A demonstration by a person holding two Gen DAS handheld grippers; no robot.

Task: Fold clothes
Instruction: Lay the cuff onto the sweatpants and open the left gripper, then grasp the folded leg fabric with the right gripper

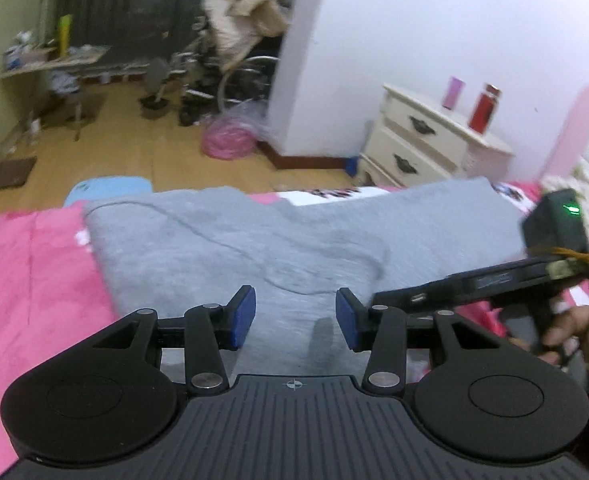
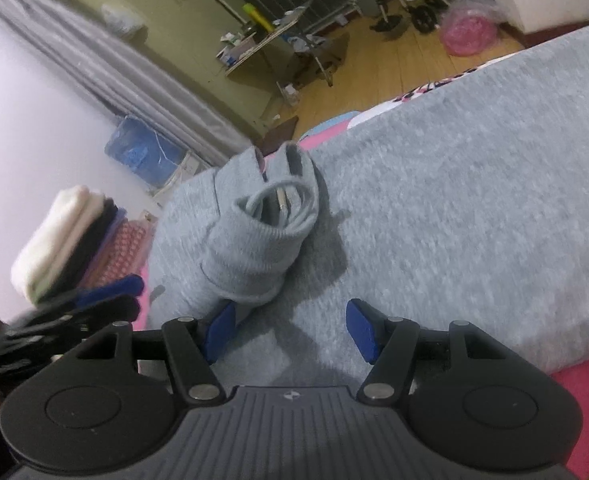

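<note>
A grey sweater [image 1: 230, 248] lies spread flat on the pink bed [image 1: 34, 280]. My left gripper [image 1: 296, 318] hovers low over its near part, open, blue pads apart with only flat fabric below them. A hand [image 1: 566, 332] holds my right gripper [image 1: 390, 298] in from the right. In the right wrist view a grey sleeve [image 2: 262, 232] lies bunched and rolled on the sweater body [image 2: 454, 208], its cuff opening facing up. My right gripper [image 2: 290, 330] is open just in front of the roll, and the sleeve's near end lies beside its left finger. My left gripper [image 2: 134, 294] shows at the left edge.
A stack of folded clothes [image 2: 66, 240] sits on the bed at the left. A cream nightstand [image 1: 426, 140] with two bottles stands beyond the bed against the wall. On the wooden floor are a pink bag [image 1: 226, 140], a wheelchair [image 1: 230, 68] and a cluttered table [image 1: 50, 60].
</note>
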